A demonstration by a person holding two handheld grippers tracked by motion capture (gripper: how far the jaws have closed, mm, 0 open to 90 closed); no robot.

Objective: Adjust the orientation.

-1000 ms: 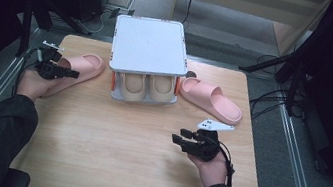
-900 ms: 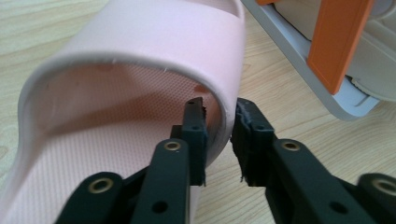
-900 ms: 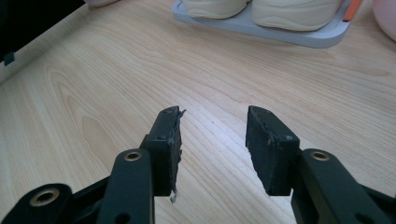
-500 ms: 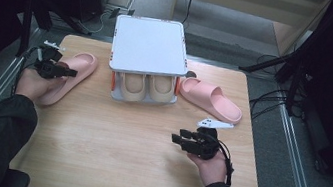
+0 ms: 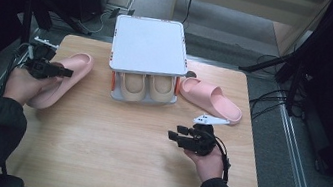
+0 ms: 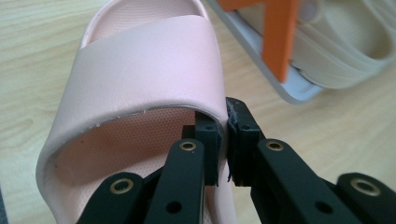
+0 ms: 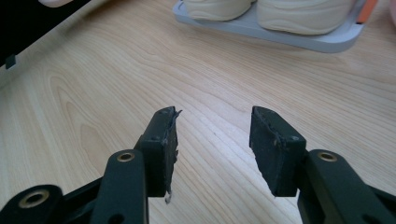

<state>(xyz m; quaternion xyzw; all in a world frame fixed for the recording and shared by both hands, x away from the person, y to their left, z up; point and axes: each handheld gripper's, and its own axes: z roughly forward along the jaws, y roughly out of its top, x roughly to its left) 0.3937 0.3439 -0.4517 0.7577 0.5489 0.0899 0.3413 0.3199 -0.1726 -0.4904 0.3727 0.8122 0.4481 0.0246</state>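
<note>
Left gripper view: left hand-held gripper (image 6: pixel 223 140) pinches the pink slipper (image 6: pixel 140 79) strap's edge for lifting; right hand-held gripper (image 7: pixel 212 149) waits spread.

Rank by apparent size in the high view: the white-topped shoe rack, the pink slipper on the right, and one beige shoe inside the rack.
1. White-topped grey shoe rack, clearly largest.
2. Pink foam slipper on the right.
3. Beige shoe, smallest, though the rack top hides part of it, so its full size is unsure.
</note>
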